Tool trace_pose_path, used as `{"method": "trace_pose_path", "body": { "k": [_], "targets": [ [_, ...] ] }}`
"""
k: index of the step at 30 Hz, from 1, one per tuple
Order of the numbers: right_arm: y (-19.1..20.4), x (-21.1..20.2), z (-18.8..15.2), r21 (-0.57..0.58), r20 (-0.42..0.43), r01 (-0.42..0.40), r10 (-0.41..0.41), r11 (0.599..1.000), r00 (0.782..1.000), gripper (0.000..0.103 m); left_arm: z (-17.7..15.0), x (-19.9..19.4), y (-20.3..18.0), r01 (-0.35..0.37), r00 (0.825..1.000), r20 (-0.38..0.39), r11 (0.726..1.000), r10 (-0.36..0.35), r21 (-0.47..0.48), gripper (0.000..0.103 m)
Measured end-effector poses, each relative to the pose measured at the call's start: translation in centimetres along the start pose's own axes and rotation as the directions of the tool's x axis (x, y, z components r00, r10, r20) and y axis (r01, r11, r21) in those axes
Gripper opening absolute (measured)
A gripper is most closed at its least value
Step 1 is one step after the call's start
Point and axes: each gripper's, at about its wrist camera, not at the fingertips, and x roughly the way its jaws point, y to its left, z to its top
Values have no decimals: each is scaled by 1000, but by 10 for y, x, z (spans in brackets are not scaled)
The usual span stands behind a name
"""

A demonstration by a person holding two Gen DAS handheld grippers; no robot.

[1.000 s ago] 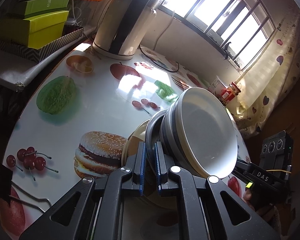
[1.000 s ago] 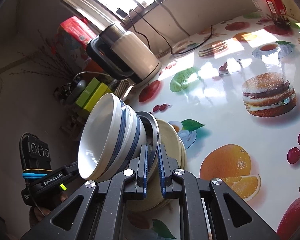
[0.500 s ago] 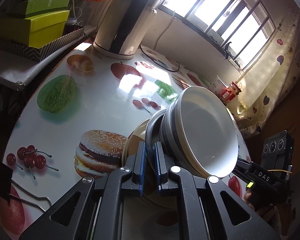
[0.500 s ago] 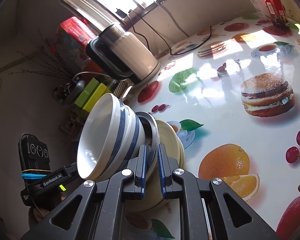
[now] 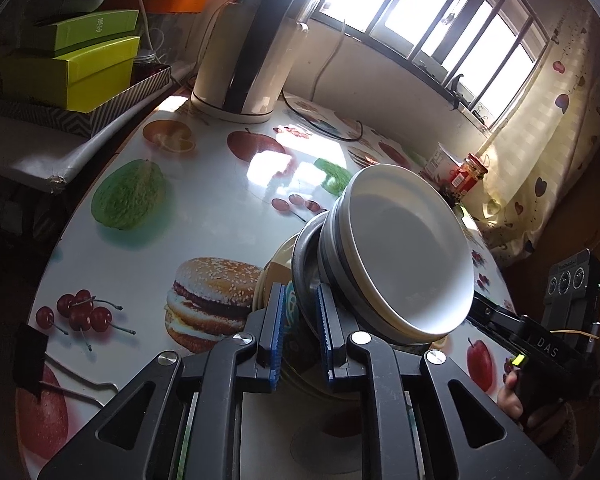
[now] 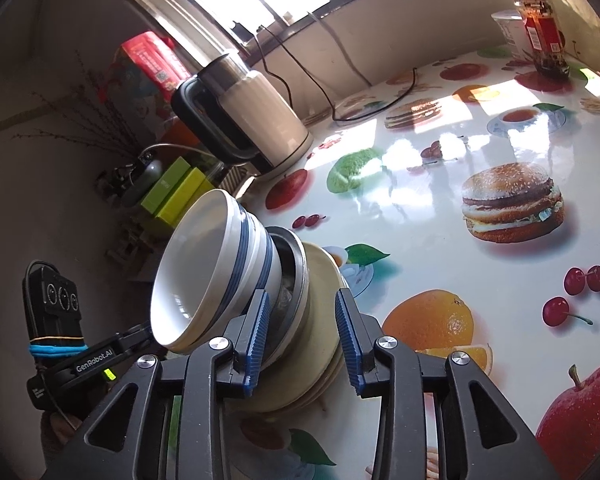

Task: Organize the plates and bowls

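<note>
Now, line by line:
Stack: a pile of dishes is seen on the fruit-print table [image 5: 220,220], at its near side; cream plates [image 6: 320,320] lie at the bottom, a steel dish [image 6: 292,276] on them, and two white bowls with blue bands [image 6: 220,264] nested on top.
Attitude: the pile appears strongly tilted in both fisheye views; whether it is truly flat on the table cannot be told.
Left gripper [image 5: 298,332]: its jaws have just been opening, and the blue pads are now parted, with the rim of the steel dish [image 5: 304,280] and a plate edge between them, apparently no longer pinched.
Right gripper [image 6: 302,340]: its jaws have just been opening too, and stand wider apart, astride the plate rims without pressing on them.
Change: a one-second-old clamp on the rims from both sides has been given up; the pile itself is seen in the same place as before.
Meaning: the stack is judged to have been set down and let go, so this placement looks finished.
Surroundings: an electric kettle [image 5: 252,48] stands at the far left, green boxes [image 5: 68,68] beyond the table's left edge, a red-lidded jar [image 6: 540,32] at the far right by the window.
</note>
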Motion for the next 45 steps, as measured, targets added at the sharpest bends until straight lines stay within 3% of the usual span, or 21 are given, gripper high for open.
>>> {"method": "trace_pose_path", "body": {
  "k": [9,12,17,21,28,32,45],
  "targets": [
    [12,-18,-10,-53,18,38,-37,998,999,47,-10,-22,-7,-5,1000,28,1000,4,18,37],
    [16,-26,-15,-72,26,51,-49,996,998,49,-17,-27,-15,-55,998,39,997,53,58,38],
    [20,-38,-23,-83,36,58,-55,995,998,51,-27,-36,-20,-74,996,56,996,70,56,38],
    [24,-46,-30,-102,46,84,-80,991,996,54,-38,-42,-27,-156,985,91,984,148,89,38],
    [36,-54,-46,-162,51,156,-149,974,987,59,-58,-45,-37,-226,972,100,967,214,120,38],
    [46,-54,-58,-231,70,245,-235,942,970,63,-69,-43,-41,-271,961,96,952,260,141,38],
    [57,-40,-86,-304,35,308,-313,901,949,68,-94,-30,-38,-296,955,45,942,293,159,38]
  ]
}}
